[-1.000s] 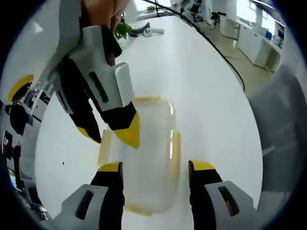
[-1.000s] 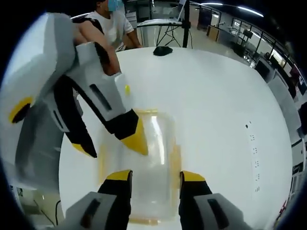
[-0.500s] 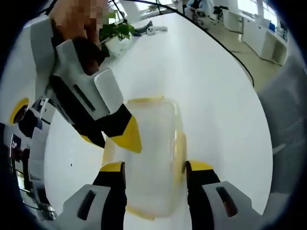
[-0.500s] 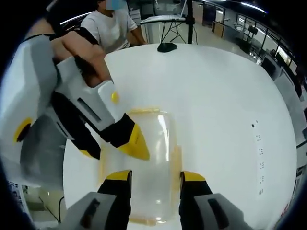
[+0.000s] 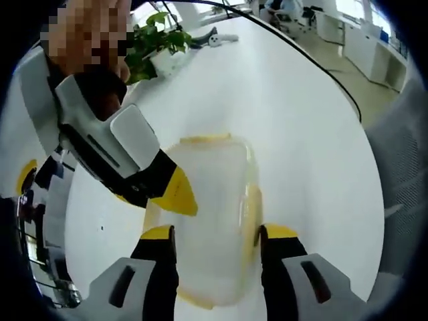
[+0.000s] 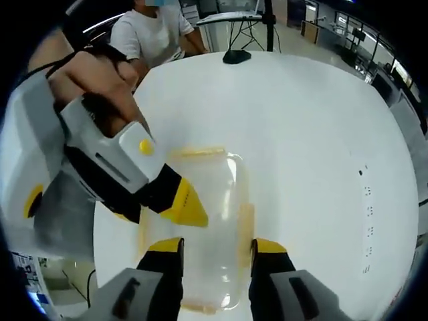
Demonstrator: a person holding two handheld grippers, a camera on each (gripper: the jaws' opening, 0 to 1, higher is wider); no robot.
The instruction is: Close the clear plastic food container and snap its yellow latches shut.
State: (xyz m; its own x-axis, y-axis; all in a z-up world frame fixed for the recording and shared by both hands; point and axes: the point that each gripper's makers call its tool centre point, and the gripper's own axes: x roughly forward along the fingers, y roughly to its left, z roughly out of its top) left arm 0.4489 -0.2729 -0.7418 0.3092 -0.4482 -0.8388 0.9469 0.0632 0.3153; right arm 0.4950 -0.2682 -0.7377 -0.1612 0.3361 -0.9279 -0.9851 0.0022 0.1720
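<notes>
Behind container (image 5: 207,214), potted plant (image 5: 155,48).

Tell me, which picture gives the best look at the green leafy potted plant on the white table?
The left gripper view. There the green leafy potted plant stands in a white pot near the top, behind the other gripper, with leaves and pot in plain sight. The right gripper view looks across a different stretch of the round white table, toward a seated person.

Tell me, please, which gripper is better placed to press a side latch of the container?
Left gripper, narrowly: its jaws straddle the container, one tip beside a yellow latch. The right gripper sits similarly, so either might serve.
</notes>
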